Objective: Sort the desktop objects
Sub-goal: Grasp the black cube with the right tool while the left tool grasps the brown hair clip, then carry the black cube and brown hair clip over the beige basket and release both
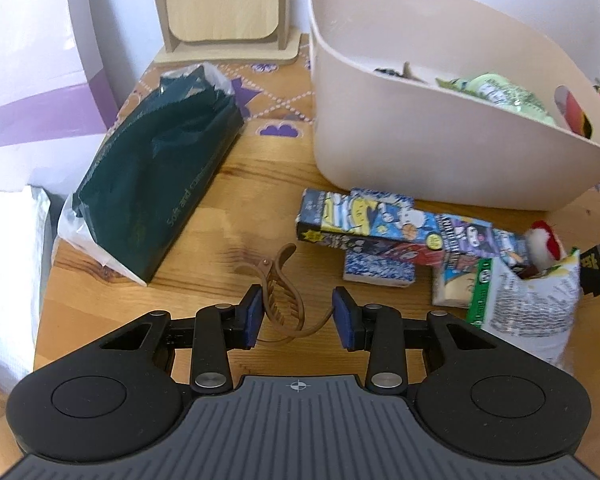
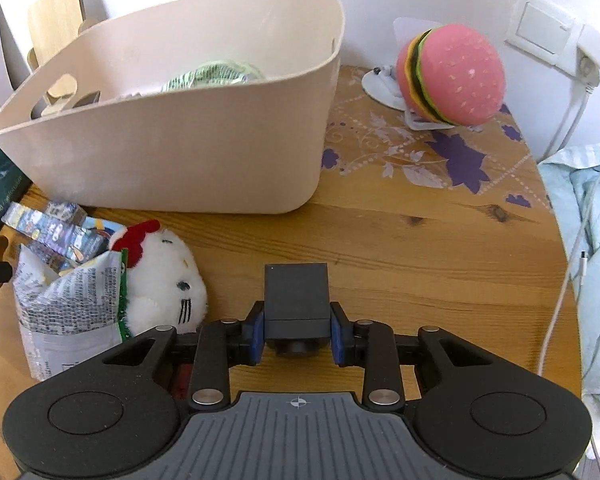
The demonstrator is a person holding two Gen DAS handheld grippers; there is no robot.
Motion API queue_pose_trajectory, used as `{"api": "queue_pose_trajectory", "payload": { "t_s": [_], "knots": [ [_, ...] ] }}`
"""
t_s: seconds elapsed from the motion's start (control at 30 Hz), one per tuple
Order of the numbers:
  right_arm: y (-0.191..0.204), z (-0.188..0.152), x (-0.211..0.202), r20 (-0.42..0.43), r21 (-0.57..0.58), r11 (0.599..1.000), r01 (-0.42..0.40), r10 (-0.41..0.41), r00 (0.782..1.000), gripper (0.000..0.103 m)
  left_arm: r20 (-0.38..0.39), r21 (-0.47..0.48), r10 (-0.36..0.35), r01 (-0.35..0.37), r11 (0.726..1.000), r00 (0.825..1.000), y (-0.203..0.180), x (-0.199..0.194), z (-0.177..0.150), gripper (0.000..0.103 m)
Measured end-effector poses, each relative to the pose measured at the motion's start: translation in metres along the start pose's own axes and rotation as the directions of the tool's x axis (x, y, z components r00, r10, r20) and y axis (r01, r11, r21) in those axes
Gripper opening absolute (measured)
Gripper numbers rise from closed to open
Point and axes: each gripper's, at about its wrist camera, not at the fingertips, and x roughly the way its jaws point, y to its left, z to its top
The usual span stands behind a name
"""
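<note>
A brown hair claw clip [image 1: 280, 300] sits between the blue pads of my left gripper [image 1: 299, 316], which is shut on it just above the wooden table [image 1: 228, 184]. In the right wrist view my right gripper [image 2: 297, 336] is shut on a small dark grey box [image 2: 296, 296], with a pad pressed on each of its sides. A beige bin [image 1: 420, 140] stands behind both grippers and holds a green packet [image 1: 500, 92] and other small items. The same bin [image 2: 180, 152] fills the upper left of the right wrist view.
A dark green tissue pack [image 1: 156, 168] lies at the left. Colourful boxes [image 1: 380, 224], a printed snack bag [image 1: 528, 304] and a white plush cat [image 2: 160, 276] crowd the bin's front. A burger plush [image 2: 448, 76] and a white cable [image 2: 560, 300] are at the right.
</note>
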Motion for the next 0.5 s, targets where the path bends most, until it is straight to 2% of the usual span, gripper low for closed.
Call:
{"api": "queue_pose_trajectory", "payload": {
  "t_s": [0.23,0.5],
  "knots": [
    [-0.004,0.004,-0.028,0.048,0.003,1.0,-0.012,0.012,0.999,0.03,0.05,0.035,-0.002,0.001,0.999,0.999,-0.007,-0.019,0.006,0.038],
    [-0.017,0.016,-0.062,0.105,0.019,1.0,-0.022,0.02,0.994,0.03,0.143,0.038,-0.012,0.007,0.999,0.99,-0.008,-0.055,0.023,0.038]
  ]
}}
